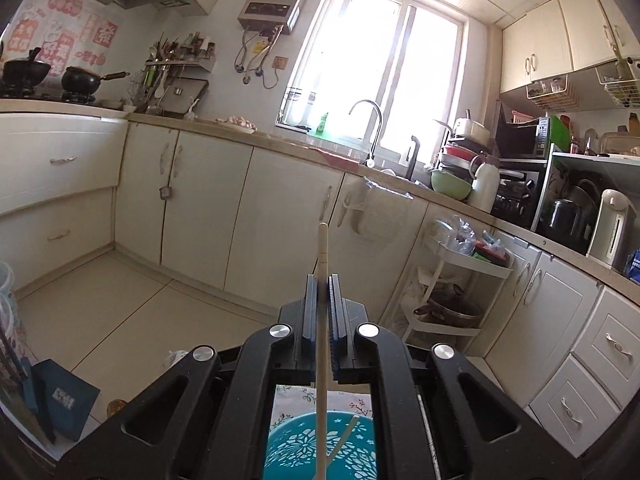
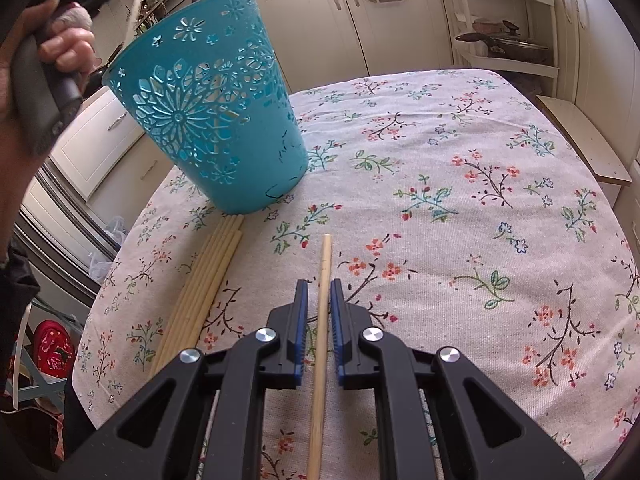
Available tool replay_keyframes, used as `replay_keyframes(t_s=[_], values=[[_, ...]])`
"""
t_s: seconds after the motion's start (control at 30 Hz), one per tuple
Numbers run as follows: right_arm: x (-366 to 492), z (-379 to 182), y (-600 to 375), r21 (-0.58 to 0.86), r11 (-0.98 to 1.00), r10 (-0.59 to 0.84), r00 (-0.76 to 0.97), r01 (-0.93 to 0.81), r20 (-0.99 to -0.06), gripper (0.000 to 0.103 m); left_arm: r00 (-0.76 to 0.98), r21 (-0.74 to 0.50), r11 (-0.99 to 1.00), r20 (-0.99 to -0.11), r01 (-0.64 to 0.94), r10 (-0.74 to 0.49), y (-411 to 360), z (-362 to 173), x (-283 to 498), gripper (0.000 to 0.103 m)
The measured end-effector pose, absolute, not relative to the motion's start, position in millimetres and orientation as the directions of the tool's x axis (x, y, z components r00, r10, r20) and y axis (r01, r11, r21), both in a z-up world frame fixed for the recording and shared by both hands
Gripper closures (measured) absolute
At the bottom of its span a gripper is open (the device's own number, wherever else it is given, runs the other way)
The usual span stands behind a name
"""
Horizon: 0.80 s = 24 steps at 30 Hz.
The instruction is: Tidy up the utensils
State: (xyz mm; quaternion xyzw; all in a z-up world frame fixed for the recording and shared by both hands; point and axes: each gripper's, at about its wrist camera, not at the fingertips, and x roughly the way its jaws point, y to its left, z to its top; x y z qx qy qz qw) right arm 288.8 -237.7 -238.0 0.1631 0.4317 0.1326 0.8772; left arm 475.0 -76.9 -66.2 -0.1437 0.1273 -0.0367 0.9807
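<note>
My left gripper is shut on a pale wooden chopstick, held upright above the teal cut-out basket, whose rim shows below between the arms. Another chopstick leans inside the basket. In the right wrist view the teal basket stands on the floral tablecloth. My right gripper has its jaws narrowly apart around a single chopstick lying on the cloth. A bundle of several chopsticks lies to its left, ends against the basket's base. The left hand with its gripper handle is above the basket.
White kitchen cabinets and a sink counter run along the far wall. A white rolling cart with a pan stands right of the table, also in the right wrist view. The table's left edge drops off near the bundle.
</note>
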Motion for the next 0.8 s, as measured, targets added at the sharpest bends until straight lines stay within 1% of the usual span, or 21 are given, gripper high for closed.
replay_keyframes(t_s=[0.1,0.17,0.27,0.33,0.37,0.43,0.47,0.5,0.57,0.63,0.7,0.73,0.8], values=[[288.9,-238.2,-238.2,0.401,0.911,0.374,0.591,-0.092,-0.714,0.091,0.961,-0.278,0.960,-0.257,0.030,-0.105,-80.0,-80.5,473.6,0.098],[288.7,-237.8,-238.8,0.403,0.911,0.376,0.592,-0.093,-0.713,0.091,0.965,-0.262,0.965,-0.244,0.026,-0.092,-80.3,-80.6,466.9,0.098],[288.6,-237.7,-239.1,0.404,0.910,0.377,0.592,-0.093,-0.712,0.091,0.952,-0.226,0.973,-0.288,0.040,-0.106,-85.0,-85.6,465.1,0.098],[288.4,-237.8,-239.0,0.404,0.910,0.377,0.593,-0.093,-0.712,0.091,0.941,-0.212,0.976,-0.320,0.045,-0.113,-85.8,-88.9,462.0,0.096],[288.3,-237.7,-238.8,0.405,0.910,0.377,0.593,-0.093,-0.712,0.091,0.935,-0.206,0.977,-0.336,0.050,-0.118,-86.0,-89.7,460.2,0.093],[288.1,-237.5,-238.5,0.407,0.909,0.379,0.593,-0.093,-0.711,0.091,0.923,-0.191,0.980,-0.364,0.052,-0.120,-84.2,-92.1,454.7,0.082],[288.2,-237.6,-239.1,0.409,0.908,0.381,0.592,-0.094,-0.710,0.091,0.922,-0.181,0.982,-0.371,0.051,-0.116,-82.0,-92.3,450.1,0.072],[288.2,-237.7,-239.9,0.410,0.907,0.382,0.592,-0.094,-0.709,0.091,0.920,-0.166,0.985,-0.376,0.047,-0.107,-79.4,-91.9,443.9,0.065],[288.2,-237.7,-240.6,0.415,0.904,0.389,0.591,-0.098,-0.707,0.090,0.926,-0.146,0.989,-0.369,0.028,-0.081,-70.2,-88.0,428.2,0.058],[288.3,-237.2,-240.5,0.421,0.901,0.399,0.589,-0.109,-0.703,0.086,0.939,-0.143,0.990,-0.340,-0.002,-0.047,-53.6,-83.0,404.2,0.054],[288.2,-237.3,-239.9,0.425,0.898,0.407,0.586,-0.117,-0.700,0.083,0.948,-0.145,0.988,-0.319,-0.054,0.005,-34.4,-82.8,379.1,0.044],[288.5,-237.2,-239.8,0.426,0.897,0.410,0.585,-0.119,-0.699,0.082,0.947,-0.147,0.986,-0.320,-0.076,0.025,-25.7,-85.5,369.4,0.042],[288.5,-236.9,-238.9,0.423,0.898,0.408,0.585,-0.120,-0.701,0.082,0.933,-0.150,0.981,-0.355,-0.121,0.060,-8.8,-100.7,352.8,0.034]])
